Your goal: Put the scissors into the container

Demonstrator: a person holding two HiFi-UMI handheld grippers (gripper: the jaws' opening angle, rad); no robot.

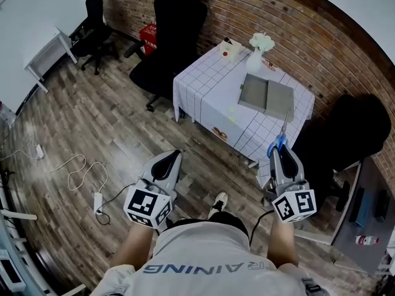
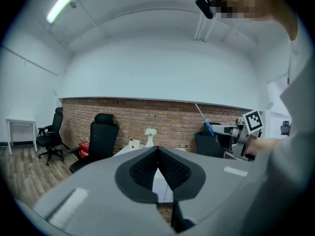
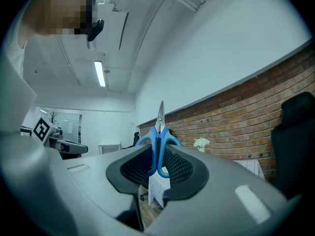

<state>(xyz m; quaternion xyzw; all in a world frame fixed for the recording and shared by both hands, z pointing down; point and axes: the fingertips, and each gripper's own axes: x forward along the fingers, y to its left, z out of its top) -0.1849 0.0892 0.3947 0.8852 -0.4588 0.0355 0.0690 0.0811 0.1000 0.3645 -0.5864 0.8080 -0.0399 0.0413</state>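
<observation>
Blue-handled scissors (image 1: 281,139) stand between the pads of my right gripper (image 1: 279,149), blades pointing out toward the table. In the right gripper view the scissors (image 3: 158,135) are clamped by their handles, blade tips up, so that gripper (image 3: 158,155) is shut on them. The grey container (image 1: 266,95) lies flat on the white checked tablecloth (image 1: 210,88), some way ahead of the scissors. My left gripper (image 1: 174,155) hangs over the wooden floor, well left of the table. Its jaws (image 2: 157,151) meet at the tips with nothing between them.
A white vase of flowers (image 1: 258,51) and a small box (image 1: 229,48) stand at the table's far edge by the brick wall. Black office chairs (image 1: 176,23) flank the table. A cable and power strip (image 1: 97,201) lie on the floor at left.
</observation>
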